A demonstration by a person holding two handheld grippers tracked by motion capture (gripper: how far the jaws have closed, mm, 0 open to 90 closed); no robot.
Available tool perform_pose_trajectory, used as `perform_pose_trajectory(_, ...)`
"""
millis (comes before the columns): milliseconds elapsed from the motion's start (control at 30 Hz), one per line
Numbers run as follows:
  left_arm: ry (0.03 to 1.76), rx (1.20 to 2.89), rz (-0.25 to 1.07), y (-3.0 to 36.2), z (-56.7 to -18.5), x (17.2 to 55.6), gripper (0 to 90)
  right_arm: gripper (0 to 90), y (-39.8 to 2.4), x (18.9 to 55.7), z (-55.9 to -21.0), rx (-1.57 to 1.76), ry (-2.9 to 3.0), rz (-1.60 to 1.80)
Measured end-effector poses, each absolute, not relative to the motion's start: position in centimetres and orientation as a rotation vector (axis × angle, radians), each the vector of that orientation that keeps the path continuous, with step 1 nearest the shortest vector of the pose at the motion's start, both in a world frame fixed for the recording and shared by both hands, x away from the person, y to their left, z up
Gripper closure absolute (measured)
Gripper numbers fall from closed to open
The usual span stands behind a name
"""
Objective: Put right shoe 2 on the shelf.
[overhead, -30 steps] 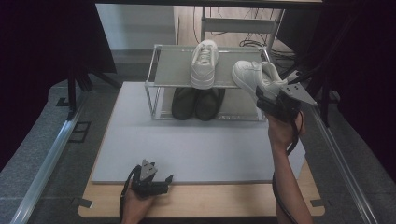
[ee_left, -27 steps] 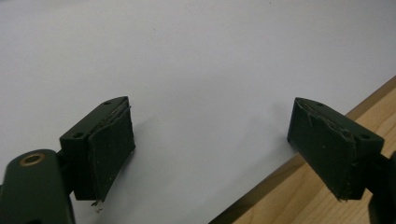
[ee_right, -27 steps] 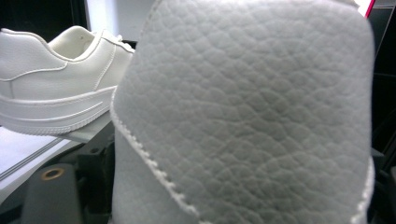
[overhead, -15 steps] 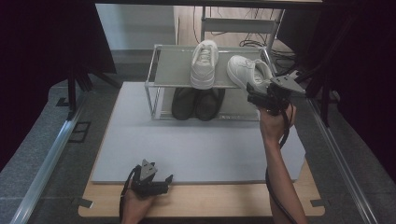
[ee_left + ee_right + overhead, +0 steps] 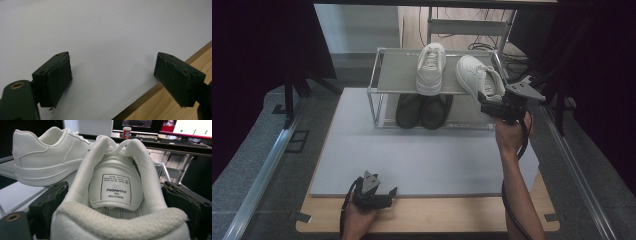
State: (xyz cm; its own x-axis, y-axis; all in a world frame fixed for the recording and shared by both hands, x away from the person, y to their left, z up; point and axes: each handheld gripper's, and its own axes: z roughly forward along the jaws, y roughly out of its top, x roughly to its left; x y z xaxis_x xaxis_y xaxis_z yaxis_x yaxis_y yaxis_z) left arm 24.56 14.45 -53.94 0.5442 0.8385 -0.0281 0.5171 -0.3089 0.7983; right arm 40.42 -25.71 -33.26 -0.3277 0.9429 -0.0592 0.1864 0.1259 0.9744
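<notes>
A: Anything in the high view missing from the gripper views?

B: The whole layout. Clear two-tier shoe rack with a metal frame (image 5: 399,70) at the back of a pale grey mat (image 5: 412,155), all on a wooden table (image 5: 462,217). White leather sneaker (image 5: 430,67) lying flat on the top shelf, pair of dark shoes (image 5: 422,111) on the shelf below. Second white sneaker with a printed tongue label (image 5: 477,77) over the rack's front right corner, tilted, toe to the back, heel at the right gripper (image 5: 486,100). Left gripper (image 5: 388,194) low at the near edge of the mat, well apart from the rack.

A: And closer in?

B: In the right gripper view, the padded heel collar sits between the two black jaws, pads pressed to both sides: a hold on the shoe, jaws just closed a little further. Tongue label readable, other sneaker just beside. In the left gripper view, jaws spread wide, nothing between them, over the mat's edge and bare wood.

A: Compared with a second ago?

B: Held sneaker and right gripper shifted left, nearer the flat sneaker. Left gripper in the same spot.
</notes>
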Motion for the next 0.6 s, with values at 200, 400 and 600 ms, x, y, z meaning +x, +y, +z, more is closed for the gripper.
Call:
perform_pose_trajectory(200, 1.095, 1.984, 0.511, 14.5, -53.9, 24.6, 14.2, 10.5, -25.3, 40.7, -32.9, 1.139, 1.637, 1.266)
perform_pose_trajectory(400, 1.095, 1.984, 0.511, 14.4, -53.9, 24.6, 14.2, 10.0, -24.5, 41.7, -32.3, 1.164, 1.597, 1.223)
perform_pose_trajectory(600, 1.097, 1.982, 0.509, 14.4, -53.9, 24.6, 14.2, 9.5, -23.9, 42.9, -32.5, 1.173, 1.608, 1.204)
